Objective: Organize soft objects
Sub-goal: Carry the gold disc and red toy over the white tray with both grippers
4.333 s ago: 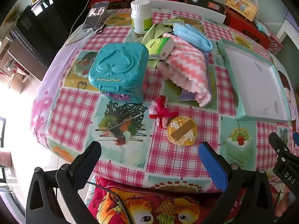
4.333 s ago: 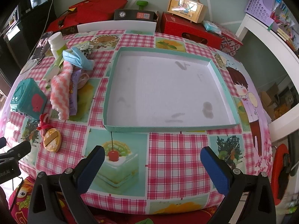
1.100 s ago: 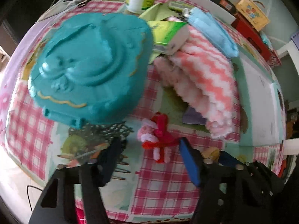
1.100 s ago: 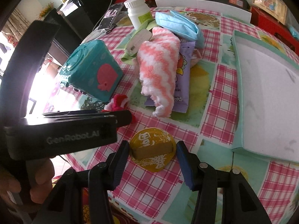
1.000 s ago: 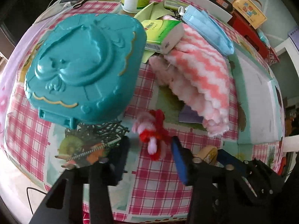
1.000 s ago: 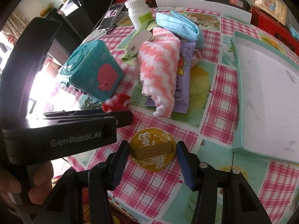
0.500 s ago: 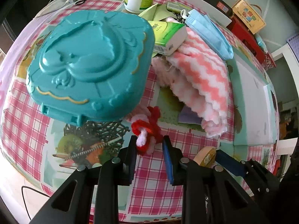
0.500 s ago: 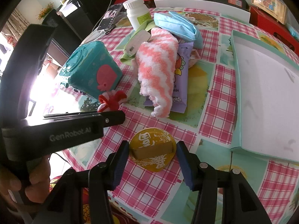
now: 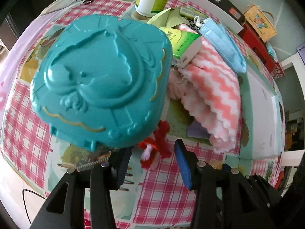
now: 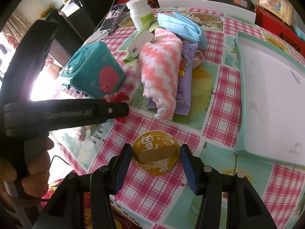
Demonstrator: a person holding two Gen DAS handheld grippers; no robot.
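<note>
- The table [image 10: 215,103], under its pink-checked cloth with food pictures, fills both my views and carries everything else.
- The shallow teal-rimmed tray [image 10: 240,95] with a white floor lies on the right side of the table; I see nothing inside it.
- The teal plastic case [image 9: 99,82] with a raised figure on its lid looms large in my left view, above and left of the fingers.
- The pink-and-white fluffy cloth [image 10: 162,72] lies folded between the case and the tray, draped over a purple snack packet [image 10: 185,87].
- A blue face mask [image 10: 183,28] rests at the far end of the cloth, with a white bottle [image 10: 141,13] behind it and a green-and-white box [image 9: 183,45] leaning against the cloth.
- My left gripper [image 9: 152,160] points steeply down just in front of the case. Its jaws have just been opening, and the red-and-white yarn toy [image 9: 154,148] lies on the cloth between the pads, which stand clear of it on both sides.
- My right gripper [image 10: 155,162] hovers over the yellow disc [image 10: 156,152] with a tan block on it. The jaws are partly apart, one pad at each edge of the disc; I cannot tell whether they press on it.
- In the right view, the person's hand [image 10: 28,173] wraps the left tool's handle.
</note>
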